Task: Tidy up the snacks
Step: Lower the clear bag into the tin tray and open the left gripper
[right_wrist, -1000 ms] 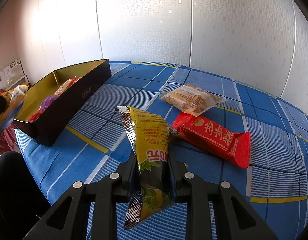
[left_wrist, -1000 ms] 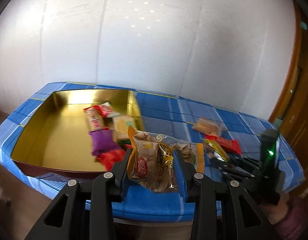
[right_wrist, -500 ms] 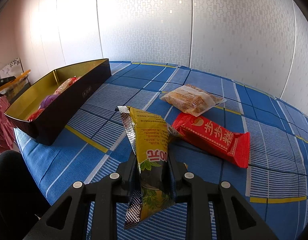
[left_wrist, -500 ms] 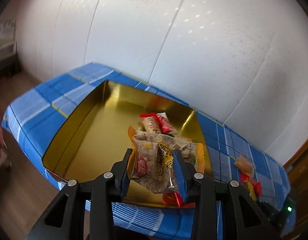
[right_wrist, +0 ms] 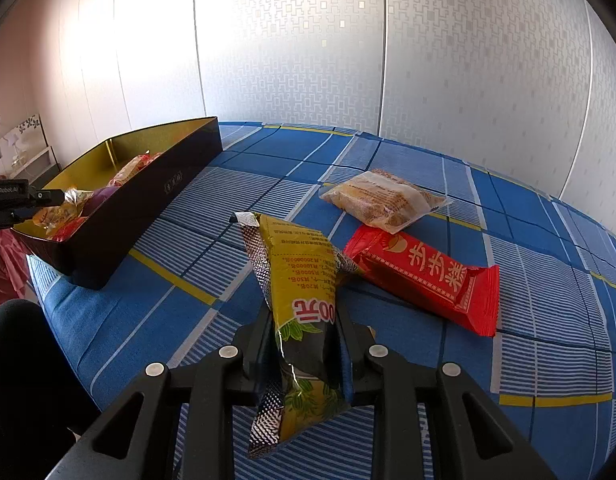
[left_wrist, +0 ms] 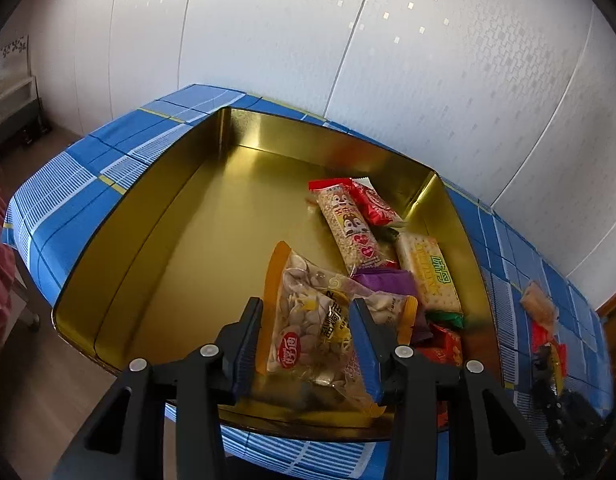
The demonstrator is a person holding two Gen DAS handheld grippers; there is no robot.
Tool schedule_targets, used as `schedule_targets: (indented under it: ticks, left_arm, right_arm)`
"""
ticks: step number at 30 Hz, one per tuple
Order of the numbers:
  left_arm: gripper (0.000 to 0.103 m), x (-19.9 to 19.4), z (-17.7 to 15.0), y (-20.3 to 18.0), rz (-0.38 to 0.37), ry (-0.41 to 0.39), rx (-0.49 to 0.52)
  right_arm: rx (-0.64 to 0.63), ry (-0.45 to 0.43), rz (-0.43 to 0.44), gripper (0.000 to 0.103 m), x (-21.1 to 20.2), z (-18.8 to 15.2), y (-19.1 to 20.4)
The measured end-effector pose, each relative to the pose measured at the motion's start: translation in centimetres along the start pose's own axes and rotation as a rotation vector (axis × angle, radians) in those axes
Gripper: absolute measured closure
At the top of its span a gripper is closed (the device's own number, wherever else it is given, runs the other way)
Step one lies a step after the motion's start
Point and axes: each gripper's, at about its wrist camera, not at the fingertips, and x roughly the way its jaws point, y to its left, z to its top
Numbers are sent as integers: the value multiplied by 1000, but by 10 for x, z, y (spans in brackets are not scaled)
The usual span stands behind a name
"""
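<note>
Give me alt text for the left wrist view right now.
The left gripper, jaws just opening, hangs over the gold tin with a seed packet between its fingers. Other snacks lie along the tin's right side.

bright daylight; glare on the left of the wall (right_wrist: 120, 40), sheen inside the gold tin (left_wrist: 212, 240); fisheye bending, dark corners, mostly sharp.

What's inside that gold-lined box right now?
Inside the gold box: a squirrel-print cereal bar, a red packet, a cracker pack, a purple wrapper and red packets. The seed bag between the left gripper fingers hides whatever lies beneath.
</note>
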Motion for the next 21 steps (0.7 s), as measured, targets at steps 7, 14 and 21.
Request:
schedule_targets:
  ticks: [7,14,21]
  left_arm:
    - [59,-6,-1,-4,92,-37,36]
    - [43,-37,-8,-19,84,-137,77]
    - [43,-56,-22,-43,17,-159,155]
  right_arm:
    - [0,0,-1,76,0,0,0]
    - [-3,-1,-4,76,-1,0,1]
    - [-3,-1,-4,76,-1,0,1]
